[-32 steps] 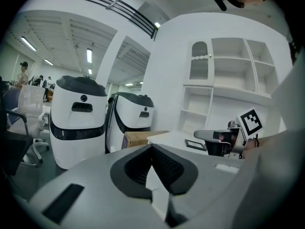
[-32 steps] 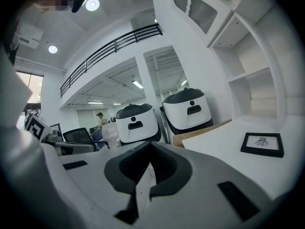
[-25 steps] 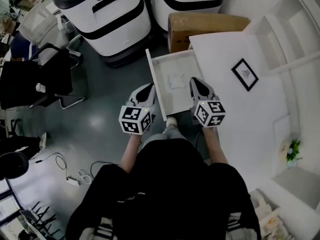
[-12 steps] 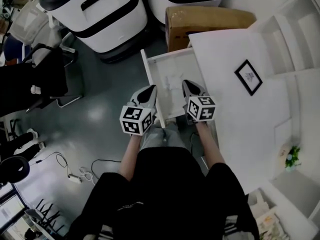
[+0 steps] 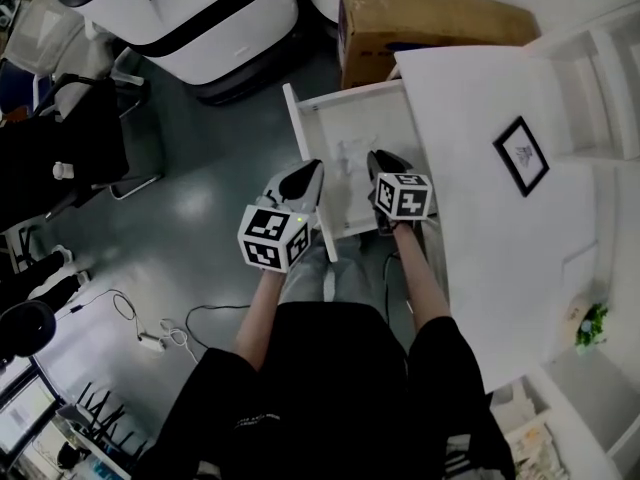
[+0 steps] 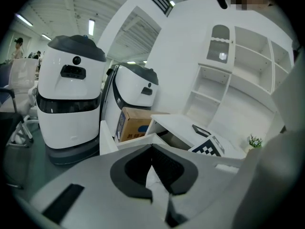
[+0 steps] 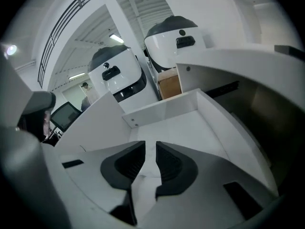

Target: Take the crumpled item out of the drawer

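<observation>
White wood makes up the open drawer [image 5: 345, 96], which in the head view juts from the desk [image 5: 470, 198] at twelve o'clock of the person. The pale crumpled item [image 5: 351, 154] lies on its floor about midway along. The right gripper [image 5: 379, 159] reaches down into the drawer, its tips just beside the item, which sits at about ten o'clock of them. The left gripper [image 5: 313, 169] hangs over the drawer's left wall, at nine o'clock of the item. A brown cardboard box [image 5: 430, 23] stands at twelve o'clock beyond the drawer, and a picture frame [image 5: 521, 155] lies on the desk at three o'clock. In the left gripper view that claw [image 6: 152, 149] has its tips pressed together with nothing in them, with the box [image 6: 136, 125] at eleven o'clock. In the right gripper view that claw [image 7: 150, 149] is spread by a narrow slit, having just been opening. Only white drawer floor shows through the slit, and the item cannot be told apart there.
</observation>
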Tool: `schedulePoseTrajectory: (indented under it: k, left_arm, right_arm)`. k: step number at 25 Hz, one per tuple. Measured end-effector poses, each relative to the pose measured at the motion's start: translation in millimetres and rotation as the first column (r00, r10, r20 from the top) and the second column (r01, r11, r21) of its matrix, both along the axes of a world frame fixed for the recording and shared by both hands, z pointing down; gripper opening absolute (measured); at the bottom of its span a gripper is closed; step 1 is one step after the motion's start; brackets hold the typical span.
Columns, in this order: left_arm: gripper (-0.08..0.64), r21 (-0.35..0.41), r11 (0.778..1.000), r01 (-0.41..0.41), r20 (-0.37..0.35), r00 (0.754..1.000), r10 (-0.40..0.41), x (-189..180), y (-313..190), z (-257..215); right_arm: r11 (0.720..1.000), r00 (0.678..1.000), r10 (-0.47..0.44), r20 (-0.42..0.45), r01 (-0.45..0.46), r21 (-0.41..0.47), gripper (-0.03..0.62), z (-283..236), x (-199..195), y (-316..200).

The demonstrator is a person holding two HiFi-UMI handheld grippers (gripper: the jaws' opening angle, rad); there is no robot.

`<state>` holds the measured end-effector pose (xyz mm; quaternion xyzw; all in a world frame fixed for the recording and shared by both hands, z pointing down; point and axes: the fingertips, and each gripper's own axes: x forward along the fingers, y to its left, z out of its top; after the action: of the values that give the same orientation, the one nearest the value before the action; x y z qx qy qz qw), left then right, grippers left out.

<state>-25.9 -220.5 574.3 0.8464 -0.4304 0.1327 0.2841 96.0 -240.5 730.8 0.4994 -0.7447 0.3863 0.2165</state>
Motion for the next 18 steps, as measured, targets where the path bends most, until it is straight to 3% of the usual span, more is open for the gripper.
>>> schedulePoseTrajectory:
  k: [12, 18]
  left_arm:
    - [-0.002, -0.034, 0.999, -0.019, 0.001, 1.0, 0.019, 5, -17, 21]
    - [-0.003, -0.044, 0.999, -0.028, 0.0, 1.0, 0.028, 10, -20, 27]
  right_arm:
    - [0.992, 0.999, 0.022, -0.042, -0.027, -0.12, 0.206, 59, 2, -25]
    - [0.983, 0.999, -0.004, -0.036, -0.003, -0.183, 0.206, 82, -1, -22]
